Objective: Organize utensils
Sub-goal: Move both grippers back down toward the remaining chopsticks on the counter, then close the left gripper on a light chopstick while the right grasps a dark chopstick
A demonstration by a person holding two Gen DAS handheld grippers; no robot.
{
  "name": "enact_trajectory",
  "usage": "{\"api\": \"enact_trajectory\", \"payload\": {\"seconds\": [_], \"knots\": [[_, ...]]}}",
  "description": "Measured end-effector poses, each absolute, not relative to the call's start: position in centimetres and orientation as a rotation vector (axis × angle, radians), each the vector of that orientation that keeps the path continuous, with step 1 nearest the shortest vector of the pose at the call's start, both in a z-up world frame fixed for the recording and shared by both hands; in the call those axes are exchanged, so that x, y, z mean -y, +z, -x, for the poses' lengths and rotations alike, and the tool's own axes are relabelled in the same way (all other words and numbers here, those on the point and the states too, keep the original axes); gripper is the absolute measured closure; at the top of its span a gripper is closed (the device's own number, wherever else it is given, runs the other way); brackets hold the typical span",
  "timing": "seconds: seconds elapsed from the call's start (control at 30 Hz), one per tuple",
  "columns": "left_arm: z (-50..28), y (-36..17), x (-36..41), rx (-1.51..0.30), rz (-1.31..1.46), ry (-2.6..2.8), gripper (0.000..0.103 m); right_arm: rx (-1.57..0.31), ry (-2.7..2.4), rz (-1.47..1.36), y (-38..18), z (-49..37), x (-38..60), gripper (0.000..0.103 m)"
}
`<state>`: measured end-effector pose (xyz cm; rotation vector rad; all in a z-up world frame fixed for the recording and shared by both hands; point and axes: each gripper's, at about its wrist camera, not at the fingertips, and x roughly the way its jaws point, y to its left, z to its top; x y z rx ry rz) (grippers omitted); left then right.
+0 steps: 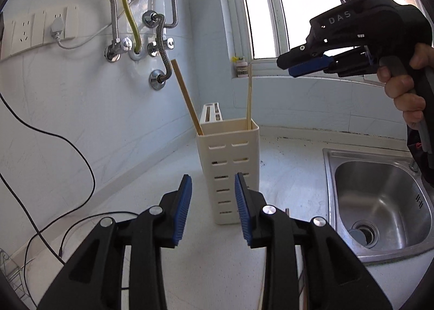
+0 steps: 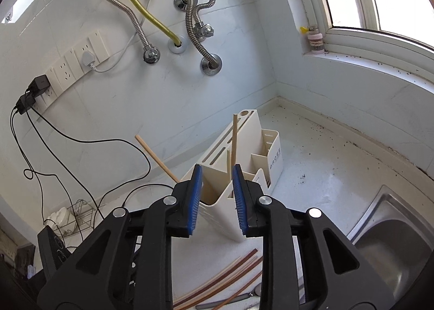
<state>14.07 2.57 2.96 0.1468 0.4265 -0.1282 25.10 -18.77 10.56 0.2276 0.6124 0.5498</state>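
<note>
Nearest to me, the left tool [image 1: 213, 196] hangs low over the white tabletop [image 1: 190, 255], its blue-padded jaws parted with nothing between them. Just past its tips stands the cream utensil holder [image 1: 230, 169], upright, its slotted front wall facing this way.

The right tool [image 2: 217, 196] is also released, jaws apart and empty, poised above the holder's front compartment. Seen from the left wrist, its black housing carries the raised letters "DAS" and a hand [image 1: 404, 87] grips its handle near the window.

On the tabletop beneath the right tool lies a loose bundle of chopsticks [image 2: 230, 277], some pale, some reddish brown, with a grey-handled utensil [image 2: 225, 300] beside them; what it is I cannot tell.

Two pale wooden chopsticks already stand in the holder's front compartment: the leaning chopstick [image 1: 187, 98] tilts left against one corner, the upright chopstick [image 1: 249, 98] rests near the opposite corner. Behind that compartment the holder has knife slots and smaller open sections; its far side wall bears grey lettering that I cannot read with certainty.

To the right sits a steel sink [image 1: 379, 201]. Further back, a small pink-labelled bottle [image 2: 316, 41] rests on the window ledge, its print too small to read.
</note>
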Motion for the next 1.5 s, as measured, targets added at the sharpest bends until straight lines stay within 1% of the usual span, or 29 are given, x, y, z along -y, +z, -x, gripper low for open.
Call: {"api": "enact_trajectory", "payload": {"seconds": [0.17,0.33,0.5,0.73,0.77,0.9,1.1,1.27,1.5], "knots": [[-12.6,1.4,-3.3,-0.567,-0.140,-0.168,0.071,-0.680,0.516,-0.282,8.0,-24.2,20.4,0.080],[-12.0,-0.7,-4.0,-0.749,-0.133,-0.237,0.071,-0.824,0.449,-0.341,3.0,-24.2,21.2,0.078],[-10.3,-2.8,-4.7,-0.851,-0.142,-0.344,0.071,-0.942,0.412,-0.400,-1.8,-24.2,21.4,0.077],[-9.3,-5.0,-4.4,-0.939,-0.203,-0.424,0.072,-1.025,0.375,-0.451,-5.9,-24.3,21.5,0.077],[-9.4,-5.4,-4.3,-0.954,-0.208,-0.430,0.073,-1.035,0.370,-0.453,-6.4,-24.3,21.4,0.077],[-9.5,-6.5,-4.4,-1.005,-0.214,-0.453,0.082,-1.075,0.362,-0.461,-8.0,-24.4,21.1,0.077],[-9.9,-7.3,-4.7,-1.032,-0.203,-0.462,0.082,-1.122,0.366,-0.555,-9.7,-25.6,20.7,0.079],[-9.8,-7.3,-4.7,-1.028,-0.207,-0.460,0.082,-1.141,0.334,-0.547,-10.4,-26.4,20.1,0.083],[-9.6,-6.9,-4.5,-1.035,-0.217,-0.465,0.082,-1.152,0.330,-0.487,-10.5,-26.9,18.7,0.084]]}}
